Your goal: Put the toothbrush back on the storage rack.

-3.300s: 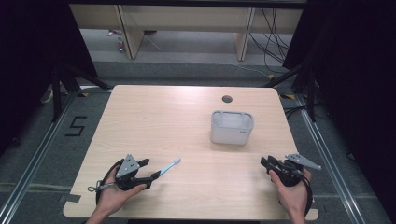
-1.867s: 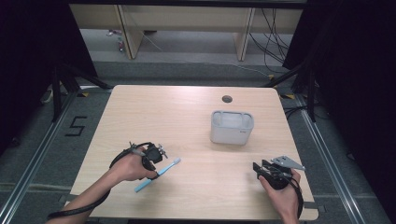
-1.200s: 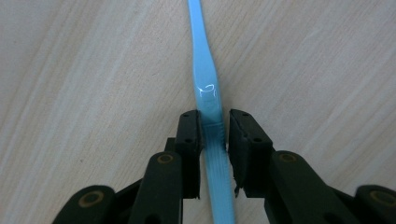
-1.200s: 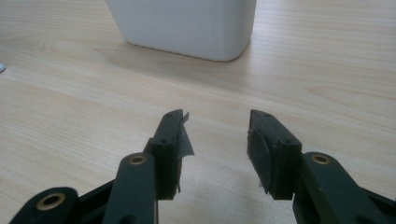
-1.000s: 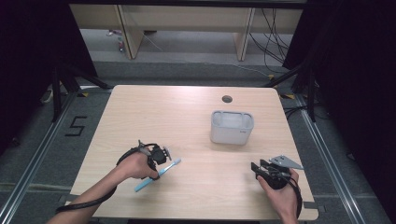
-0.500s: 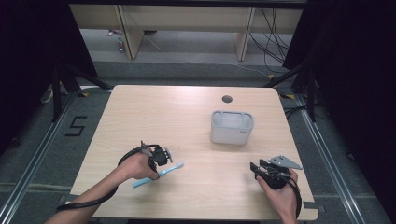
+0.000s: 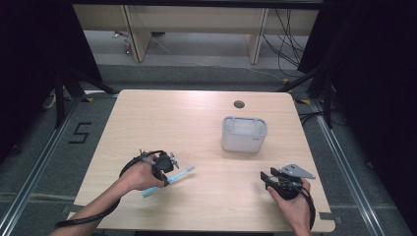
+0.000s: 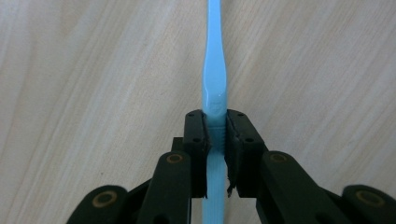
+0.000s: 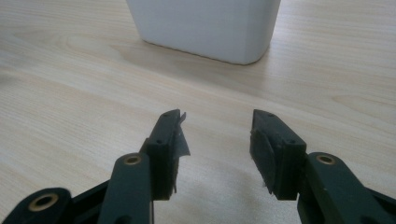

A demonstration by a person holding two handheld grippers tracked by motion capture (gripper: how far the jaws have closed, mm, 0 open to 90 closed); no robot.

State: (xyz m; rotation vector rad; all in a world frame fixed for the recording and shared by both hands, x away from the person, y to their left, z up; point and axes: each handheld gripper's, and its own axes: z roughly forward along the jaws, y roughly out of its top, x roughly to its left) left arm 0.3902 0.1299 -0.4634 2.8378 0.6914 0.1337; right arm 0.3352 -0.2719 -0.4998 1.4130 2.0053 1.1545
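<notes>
**Toothbrush pinched in left gripper, low over desk**

Toothbrush [image 7: 169, 175], light blue, lies near the front left of the desk [image 7: 196, 123], slanted, one end pointing toward the desk's middle. Left gripper [image 7: 164, 167] is pressed together on its handle; in the left gripper view the black pads [image 8: 196, 140] clamp the handle [image 8: 214, 98] from both sides, blue stem running straight up and away over pale wood grain. Whether the toothbrush touches the wood or sits just above it cannot be told.

Right gripper [image 7: 268, 178] sits near the front right edge, well apart from the toothbrush. Its jaws have just been opening and stand spread, nothing between them; bare wood shows in the gap [image 9: 217, 140].

White container [image 7: 244, 133], rounded corners, open top, stands right of centre. In the right gripper view its lower wall [image 9: 205, 28] faces the jaws, apart from them.

Small dark round hole [image 7: 239, 104] near the desk's far edge
</notes>
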